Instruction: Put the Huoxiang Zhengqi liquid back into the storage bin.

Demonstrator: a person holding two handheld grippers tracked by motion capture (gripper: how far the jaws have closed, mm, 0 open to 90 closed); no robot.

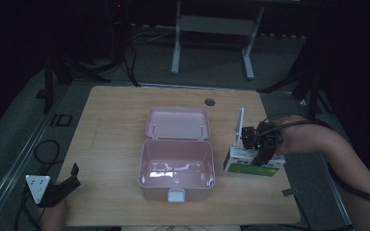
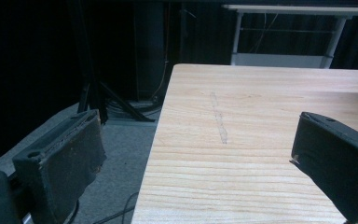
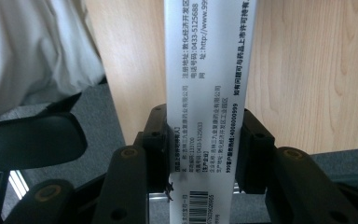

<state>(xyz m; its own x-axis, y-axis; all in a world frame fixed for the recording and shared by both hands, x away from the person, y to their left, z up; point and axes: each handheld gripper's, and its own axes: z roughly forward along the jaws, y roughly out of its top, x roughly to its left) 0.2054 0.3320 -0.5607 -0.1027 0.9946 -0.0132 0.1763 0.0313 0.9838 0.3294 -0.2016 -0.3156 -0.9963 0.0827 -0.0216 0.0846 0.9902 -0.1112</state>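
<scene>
Right gripper (image 1: 256, 140): clamped across white-and-green carton (image 1: 250, 162), likely for packing in the open pink box (image 1: 176, 174)
Left gripper (image 1: 67, 180): wide open, empty; idle at table (image 1: 115, 120) edge

On the light wooden table (image 1: 120, 144) stands one pale pink plastic box (image 1: 177, 173), its single hinged lid open. Just right of that box is one white-and-green printed carton (image 1: 250, 163); a second white piece near it may be its flap, the dim view leaves that unsure. Two black two-jaw grippers flank the box: left gripper (image 1: 70, 180), right gripper (image 1: 260, 142).
</scene>
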